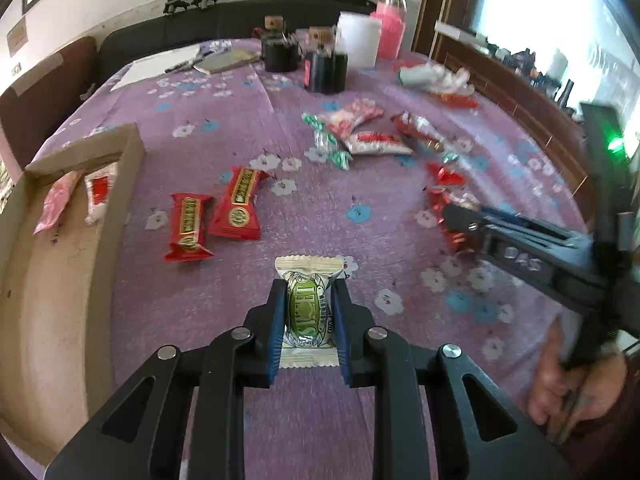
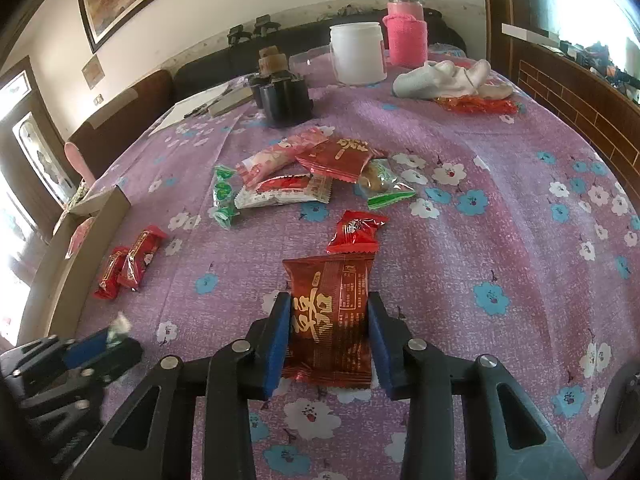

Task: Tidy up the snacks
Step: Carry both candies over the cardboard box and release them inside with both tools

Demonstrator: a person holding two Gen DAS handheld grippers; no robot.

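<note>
My left gripper [image 1: 307, 292] is shut on a white and green snack packet [image 1: 307, 312], held over the purple flowered tablecloth [image 1: 248, 288]. My right gripper [image 2: 329, 304] is shut on a dark red snack packet [image 2: 328, 320]. A cardboard box [image 1: 52, 280] at the left holds two pink and white packets [image 1: 80, 196]. Two red bars [image 1: 216, 212] lie beside the box. A loose pile of snacks [image 2: 304, 172] lies mid-table, with a small red packet [image 2: 354, 232] just ahead of my right gripper. The right gripper also shows in the left wrist view [image 1: 452, 216].
At the far side of the table stand dark bottles with corks [image 1: 304, 56], a white jar [image 2: 358, 54], a pink-sleeved bottle [image 2: 406, 26], a notepad with pens [image 1: 168, 64] and white socks [image 2: 444, 78]. A dark sofa and a wooden wall lie beyond.
</note>
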